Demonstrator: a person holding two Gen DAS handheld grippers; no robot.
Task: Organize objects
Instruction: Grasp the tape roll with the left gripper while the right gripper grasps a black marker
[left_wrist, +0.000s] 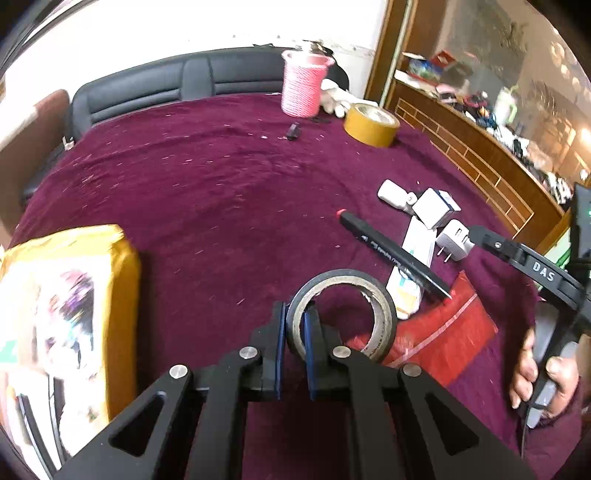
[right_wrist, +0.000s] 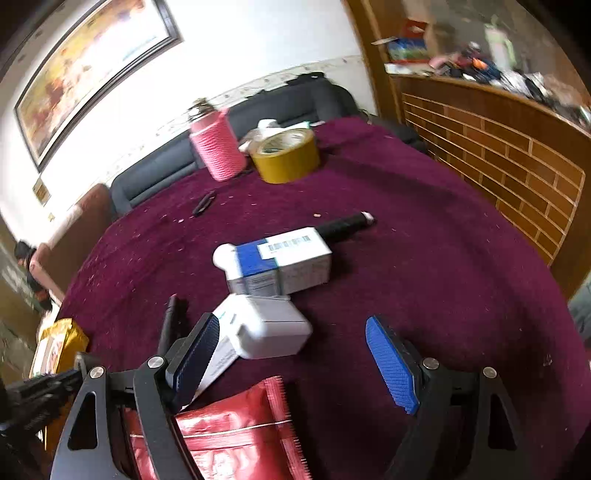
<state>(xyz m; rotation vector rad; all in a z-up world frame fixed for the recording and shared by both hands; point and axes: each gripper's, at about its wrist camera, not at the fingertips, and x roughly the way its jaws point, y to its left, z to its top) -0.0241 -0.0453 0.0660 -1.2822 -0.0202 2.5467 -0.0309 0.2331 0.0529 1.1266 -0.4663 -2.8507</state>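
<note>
My left gripper (left_wrist: 295, 325) is shut on the wall of a black tape roll (left_wrist: 343, 314), one pad inside the ring and one outside, above the maroon cloth (left_wrist: 207, 206). My right gripper (right_wrist: 291, 354) is open, its blue pads (right_wrist: 393, 369) either side of a white charger plug (right_wrist: 273, 328), not touching it; it also shows in the left wrist view (left_wrist: 480, 236) by the plug (left_wrist: 452, 240). A blue-and-white box (right_wrist: 284, 258), a white bottle (left_wrist: 393, 194), a black pen (left_wrist: 395, 253), a flat white carton (left_wrist: 413, 266) and a red foil pouch (right_wrist: 236, 435) lie close by.
A pink woven cup (left_wrist: 304, 83) and a yellow tape roll (left_wrist: 371, 123) stand at the far side, with a small black clip (left_wrist: 293, 131) nearby. A yellow packet (left_wrist: 66, 321) lies at the left edge. A wooden counter (right_wrist: 498, 158) borders the right.
</note>
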